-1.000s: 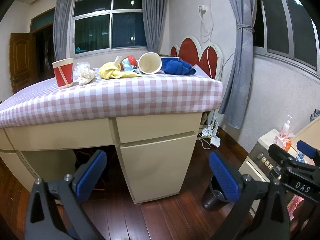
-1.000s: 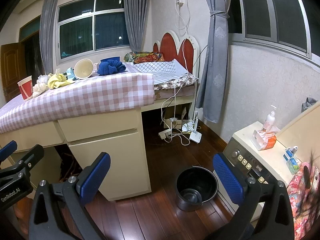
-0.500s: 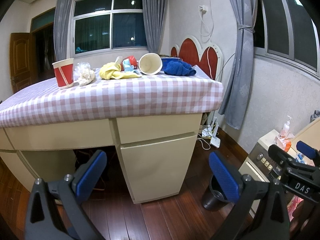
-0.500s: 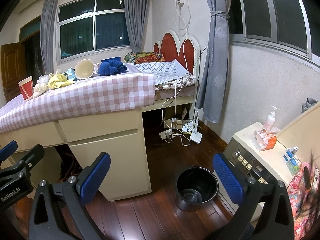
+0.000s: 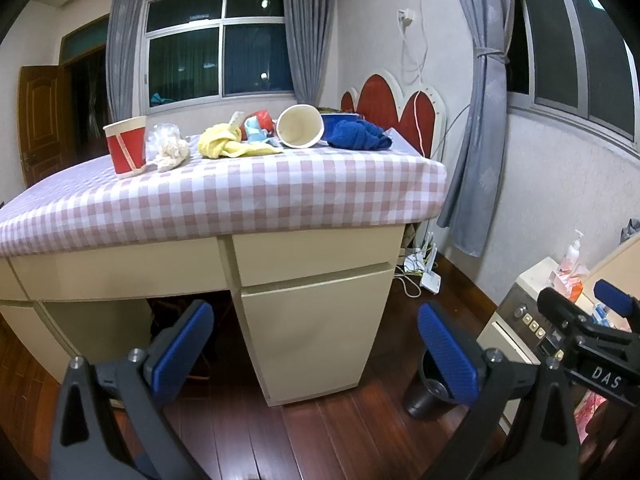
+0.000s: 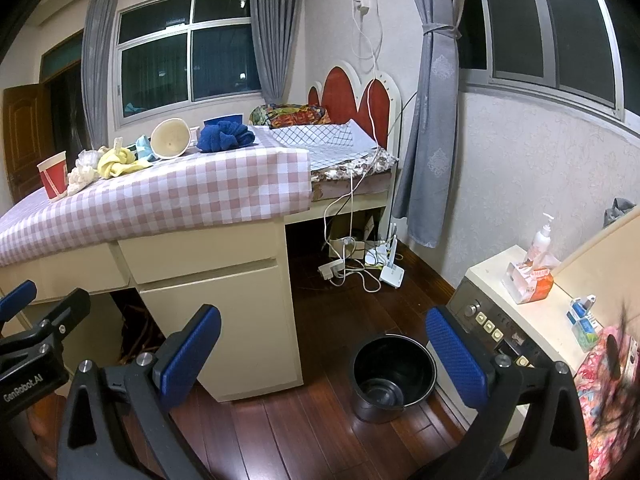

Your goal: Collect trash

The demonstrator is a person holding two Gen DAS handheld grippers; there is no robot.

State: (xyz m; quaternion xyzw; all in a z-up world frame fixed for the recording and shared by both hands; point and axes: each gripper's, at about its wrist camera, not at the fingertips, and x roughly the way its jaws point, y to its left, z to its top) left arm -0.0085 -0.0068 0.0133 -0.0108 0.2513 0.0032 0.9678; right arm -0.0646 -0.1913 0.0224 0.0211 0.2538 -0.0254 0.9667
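Observation:
On the checked tablecloth (image 5: 240, 196) lie a red paper cup (image 5: 126, 146), a crumpled clear wrapper (image 5: 168, 152), a yellow rag (image 5: 224, 145), a tipped white paper cup (image 5: 300, 126) and a blue cloth (image 5: 358, 136). The same items show in the right wrist view: red paper cup (image 6: 54, 174), white cup (image 6: 171, 138), blue cloth (image 6: 226, 137). A black bin (image 6: 390, 374) stands on the floor beside the desk. My left gripper (image 5: 316, 348) is open, low in front of the desk. My right gripper (image 6: 324, 352) is open above the floor near the bin. Both hold nothing.
A cream desk (image 6: 224, 312) with drawers carries the cloth. A bed with a red headboard (image 6: 352, 96) lies behind it; cables and a power strip (image 6: 344, 264) lie under it. A cream appliance (image 6: 516, 312) with a pump bottle and tissue pack stands at right. Wooden floor (image 6: 312, 424).
Both grippers have shifted very slightly; the scene is otherwise unchanged and both stay open.

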